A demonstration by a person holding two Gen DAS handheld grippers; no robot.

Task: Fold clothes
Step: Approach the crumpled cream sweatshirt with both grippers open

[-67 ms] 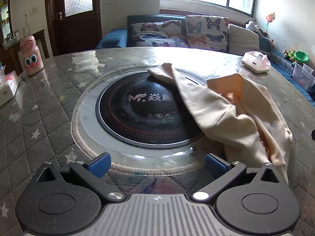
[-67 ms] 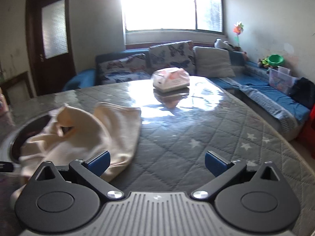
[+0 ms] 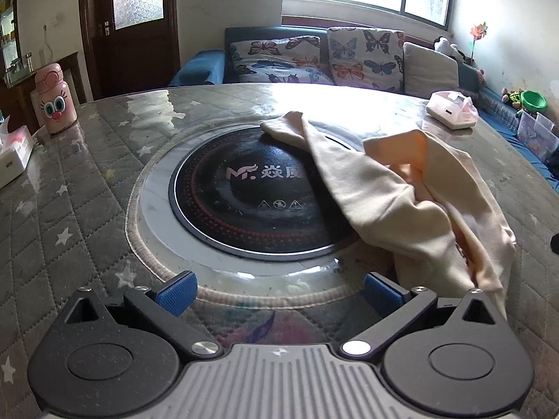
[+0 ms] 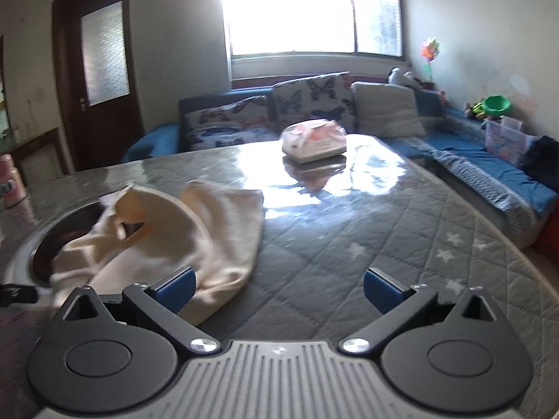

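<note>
Cream garment (image 3: 412, 206) lies crumpled, one end draped over the round black hob (image 3: 251, 192). A tissue pack (image 4: 314, 141) sits well beyond it. Left gripper (image 3: 279, 295) and right gripper (image 4: 279, 291) both gape wide, holding nothing.

Between your left gripper (image 3: 279, 295) and the black round cooktop (image 3: 244, 202) the table (image 3: 70, 181) is bare, so you can pass there. The crumpled cream garment (image 3: 412, 209) covers the cooktop's right side. In front of your right gripper (image 4: 279, 291) the quilted cover is free up to the tissue pack (image 4: 314, 143). A pink bottle (image 3: 56, 104) and a white box (image 3: 14, 153), maybe tissues, stand far left.
</note>
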